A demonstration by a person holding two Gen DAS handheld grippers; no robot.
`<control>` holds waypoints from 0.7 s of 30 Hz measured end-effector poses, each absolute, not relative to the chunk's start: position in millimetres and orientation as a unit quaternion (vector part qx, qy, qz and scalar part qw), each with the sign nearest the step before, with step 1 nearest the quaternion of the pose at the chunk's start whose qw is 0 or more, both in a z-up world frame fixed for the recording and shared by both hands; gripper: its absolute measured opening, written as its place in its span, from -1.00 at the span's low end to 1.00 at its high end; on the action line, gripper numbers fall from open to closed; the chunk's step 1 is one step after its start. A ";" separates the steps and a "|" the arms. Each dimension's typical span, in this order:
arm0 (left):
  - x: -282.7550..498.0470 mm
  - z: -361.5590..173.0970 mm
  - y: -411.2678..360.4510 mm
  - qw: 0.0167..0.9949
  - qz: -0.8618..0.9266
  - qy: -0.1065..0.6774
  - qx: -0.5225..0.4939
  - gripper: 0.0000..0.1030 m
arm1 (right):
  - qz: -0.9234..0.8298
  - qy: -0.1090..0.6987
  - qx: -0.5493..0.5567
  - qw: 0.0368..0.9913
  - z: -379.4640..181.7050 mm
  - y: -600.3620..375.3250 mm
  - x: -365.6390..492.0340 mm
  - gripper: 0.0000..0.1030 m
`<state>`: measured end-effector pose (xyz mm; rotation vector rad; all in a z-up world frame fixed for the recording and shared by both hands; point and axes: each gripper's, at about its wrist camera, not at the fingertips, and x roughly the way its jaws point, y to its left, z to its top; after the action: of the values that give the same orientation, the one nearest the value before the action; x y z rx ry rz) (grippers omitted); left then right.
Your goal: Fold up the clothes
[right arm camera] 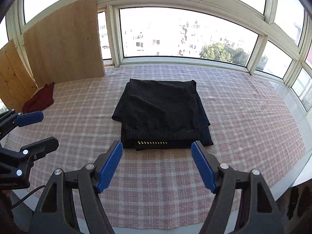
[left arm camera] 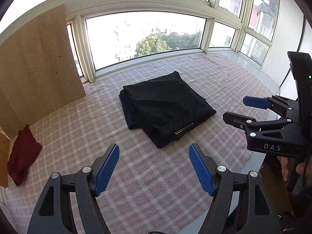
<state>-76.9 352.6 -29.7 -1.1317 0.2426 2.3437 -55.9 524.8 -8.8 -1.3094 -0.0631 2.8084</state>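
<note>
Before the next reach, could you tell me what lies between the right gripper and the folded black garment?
Only bare checked cloth separates the open right gripper from the black garment, seen in the right wrist view.

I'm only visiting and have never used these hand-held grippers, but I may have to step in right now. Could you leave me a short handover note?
Left gripper: open, holding nothing, above the checked cloth.
Right gripper: open, empty, lined up just short of the near edge of the black garment.
The black garment lies folded into a compact rectangle mid-cloth.
A dark red garment sits crumpled at the far left by the wooden boards.
Done: black piece looks folded.
Left: probably the red one.
</note>
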 end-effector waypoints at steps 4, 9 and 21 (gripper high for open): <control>-58.8 -22.4 315.2 0.257 0.870 0.085 -0.412 0.46 | 0.915 -0.024 -0.401 0.032 6.0 491.2 -34.4 0.41; -38.9 -11.6 267.3 0.251 0.875 0.065 -0.409 0.46 | 0.923 -0.032 -0.380 0.043 20.2 445.5 -10.3 0.41; 9.0 11.5 210.3 0.246 0.892 0.069 -0.373 0.46 | 0.932 -0.030 -0.359 0.052 37.8 379.1 33.6 0.41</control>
<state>9.0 210.3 11.5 -1.0189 0.1888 2.4332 33.6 379.1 37.8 -1.0905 -0.0913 2.8331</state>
